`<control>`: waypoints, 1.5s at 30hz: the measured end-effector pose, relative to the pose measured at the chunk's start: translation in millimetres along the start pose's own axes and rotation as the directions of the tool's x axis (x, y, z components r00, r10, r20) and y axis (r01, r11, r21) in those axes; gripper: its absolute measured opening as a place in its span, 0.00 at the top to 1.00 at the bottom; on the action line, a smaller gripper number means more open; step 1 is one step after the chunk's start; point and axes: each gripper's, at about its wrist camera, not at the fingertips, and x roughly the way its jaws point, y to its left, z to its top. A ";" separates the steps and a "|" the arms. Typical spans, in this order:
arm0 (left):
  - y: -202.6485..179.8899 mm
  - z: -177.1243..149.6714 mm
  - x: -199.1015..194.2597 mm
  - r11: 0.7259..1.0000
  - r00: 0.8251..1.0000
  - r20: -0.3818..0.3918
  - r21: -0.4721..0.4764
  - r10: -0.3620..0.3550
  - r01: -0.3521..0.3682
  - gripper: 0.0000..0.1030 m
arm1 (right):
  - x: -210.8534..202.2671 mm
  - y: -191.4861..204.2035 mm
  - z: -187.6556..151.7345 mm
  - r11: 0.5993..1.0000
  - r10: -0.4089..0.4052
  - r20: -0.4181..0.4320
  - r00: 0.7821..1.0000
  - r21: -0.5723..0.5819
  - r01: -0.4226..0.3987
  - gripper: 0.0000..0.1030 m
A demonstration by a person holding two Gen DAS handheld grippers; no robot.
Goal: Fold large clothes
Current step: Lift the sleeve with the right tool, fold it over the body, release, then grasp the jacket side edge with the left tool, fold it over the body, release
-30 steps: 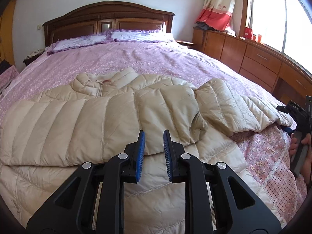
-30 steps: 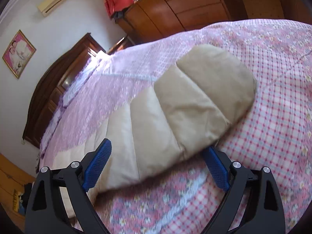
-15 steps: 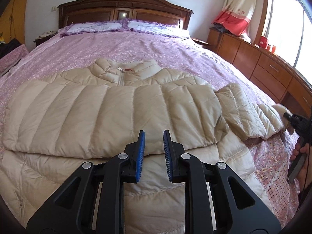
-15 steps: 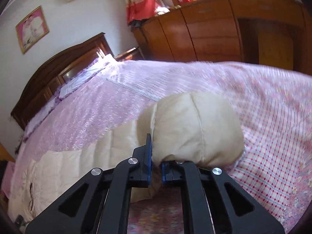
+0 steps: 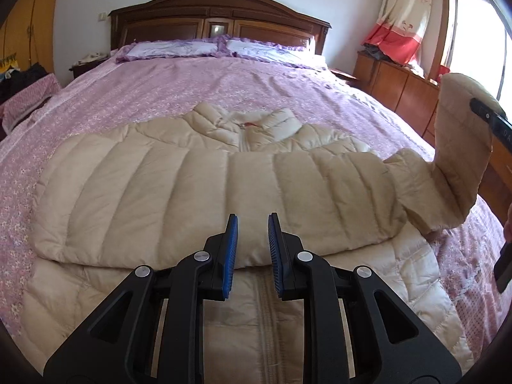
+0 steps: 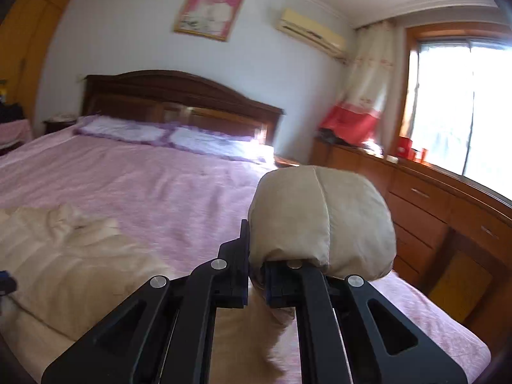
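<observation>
Presently the beige down jacket (image 5: 198,192) lies flat on the bed (image 5: 192,86), its long axis crosswise. Right claw (image 6: 256,283) pinches the right sleeve cuff (image 6: 323,220), lifted right of the jacket body. Left claw (image 5: 251,249), slightly spread and empty, hovers near the jacket's middle. Judged next: carry the sleeve leftward across the body.
</observation>
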 end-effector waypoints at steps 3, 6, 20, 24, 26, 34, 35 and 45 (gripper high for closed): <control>13.0 -1.8 4.5 0.998 1.000 -0.007 -0.053 -0.022 0.022 0.81 | -1.2 45.1 -3.6 0.993 0.086 -0.007 0.996 -0.077 -0.086 0.93; 19.4 -5.6 9.2 0.996 0.999 -0.015 -0.085 -0.044 0.043 0.81 | -2.4 89.3 -14.2 0.970 0.166 -0.016 0.986 -0.175 -0.166 0.93; 39.9 -12.8 14.5 0.972 0.989 0.018 -0.185 -0.144 0.145 0.81 | 14.1 184.8 -77.2 0.826 0.291 -0.223 0.930 -0.432 -0.362 0.89; 45.8 -13.2 14.4 0.960 0.983 0.025 -0.214 -0.182 0.183 0.81 | 9.2 185.3 -79.5 0.801 0.340 -0.252 0.906 -0.428 -0.419 0.79; 49.1 -13.5 12.1 0.953 0.980 0.033 -0.228 -0.196 0.198 0.80 | 6.2 184.5 -80.1 0.795 0.355 -0.267 0.896 -0.418 -0.439 0.75; 63.6 7.2 -22.6 0.894 0.930 0.139 -0.256 -0.341 0.367 0.56 | -38.2 157.4 -71.0 0.810 0.404 -0.278 0.872 -0.334 -0.482 0.49; 64.3 12.9 -23.5 0.886 0.923 0.134 -0.258 -0.361 0.384 0.49 | -44.4 149.9 -67.4 0.830 0.401 -0.280 0.872 -0.292 -0.475 0.49; 43.6 20.5 37.8 0.860 0.888 -0.096 -0.316 -0.450 0.401 0.29 | -32.0 102.7 -86.9 0.940 0.334 -0.462 0.822 0.102 -0.325 0.40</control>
